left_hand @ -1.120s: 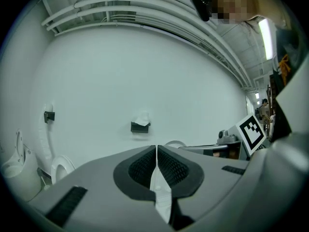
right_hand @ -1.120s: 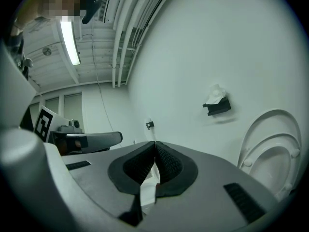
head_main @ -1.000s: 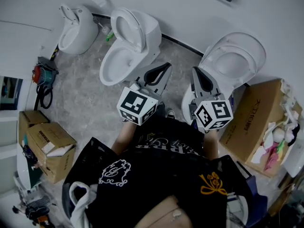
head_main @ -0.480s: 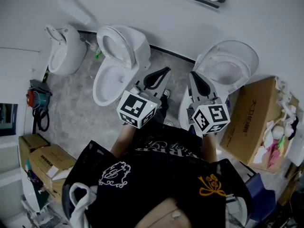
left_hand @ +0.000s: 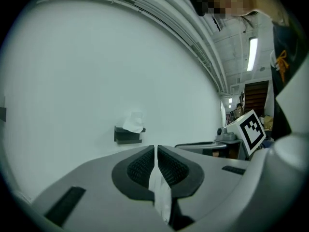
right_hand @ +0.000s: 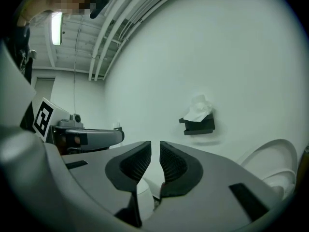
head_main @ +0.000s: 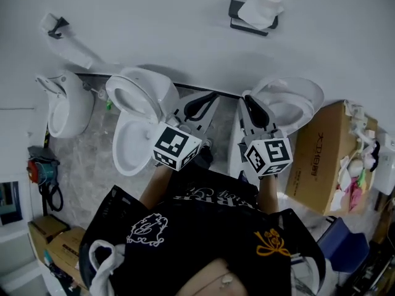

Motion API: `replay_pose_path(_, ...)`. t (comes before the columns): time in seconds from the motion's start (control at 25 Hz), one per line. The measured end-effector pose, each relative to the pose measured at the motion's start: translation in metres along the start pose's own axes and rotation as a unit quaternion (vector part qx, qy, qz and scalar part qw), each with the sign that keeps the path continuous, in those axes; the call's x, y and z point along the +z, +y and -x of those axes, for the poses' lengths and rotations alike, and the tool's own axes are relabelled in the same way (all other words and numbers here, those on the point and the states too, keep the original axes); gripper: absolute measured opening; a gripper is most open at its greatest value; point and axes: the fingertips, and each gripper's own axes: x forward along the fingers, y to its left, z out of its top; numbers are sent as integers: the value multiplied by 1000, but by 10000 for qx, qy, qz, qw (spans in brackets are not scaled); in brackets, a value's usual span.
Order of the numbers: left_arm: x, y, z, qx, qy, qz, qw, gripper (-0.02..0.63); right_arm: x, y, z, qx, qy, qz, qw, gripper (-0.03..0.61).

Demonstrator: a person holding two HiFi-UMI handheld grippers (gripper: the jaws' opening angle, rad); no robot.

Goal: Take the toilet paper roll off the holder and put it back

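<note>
Approach: both grippers nearer the wall (head_main: 154, 17) than a second ago, left gripper (head_main: 213, 96) closed and empty, right gripper (head_main: 248, 100) just cracked slightly apart, empty; toilet paper roll (head_main: 262, 6) on its holder (head_main: 250, 23), well ahead, ungrasped.

Small, cut off or covered

The crumpled white toilet paper (head_main: 262, 5) on the black wall holder (head_main: 250, 24) is too small in every view to tell whether a whole roll sits there. A white strip (left_hand: 160, 199) below the shut jaws of the left gripper (left_hand: 155, 151) could be paper or porcelain beyond. The brown cardboard box (head_main: 55, 245) at lower left is cut by the picture's edge.
</note>
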Motion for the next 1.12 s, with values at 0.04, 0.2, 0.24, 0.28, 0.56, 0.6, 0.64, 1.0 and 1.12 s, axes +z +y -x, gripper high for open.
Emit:
replay_pose_path(0.04, 2, 5, -7, -79, -2, -26, 10000, 25, 4, -6, -7, -86, -38, 55, 9999, 69)
replay_pose_path(0.2, 7, 24, -31, -372, -21, -88, 9993, 25, 20, -26, -30, -346, -133, 353, 9987, 98)
replay_pose_path(0.24, 8, 29, -37, -436, -35, -97, 9990, 25, 24, -31, -36, -397, -147, 461, 9980, 105)
replay_pose_path(0.28, 9, 33, -43, -497, -52, -107, 9987, 25, 28, -35, -42, -449, -158, 579, 9972, 117)
replay_pose_path(0.56, 19, 53, -73, -829, -117, -241, 9962, 25, 56, -73, -79, -734, -41, 1260, 9893, 184)
replay_pose_path(0.6, 19, 56, -77, -854, -111, -253, 9960, 25, 62, -80, -84, -772, -44, 1344, 9879, 190)
replay_pose_path(0.64, 19, 59, -80, -877, -105, -259, 9958, 25, 67, -86, -90, -812, -53, 1418, 9865, 196)
replay_pose_path(1.0, 24, 85, -97, -941, -118, -260, 9952, 25, 113, -143, -141, -1084, -132, 1665, 9800, 255)
replay_pose_path(1.12, 24, 93, -100, -940, -119, -255, 9952, 25, 129, -166, -158, -1248, -191, 1525, 9802, 286)
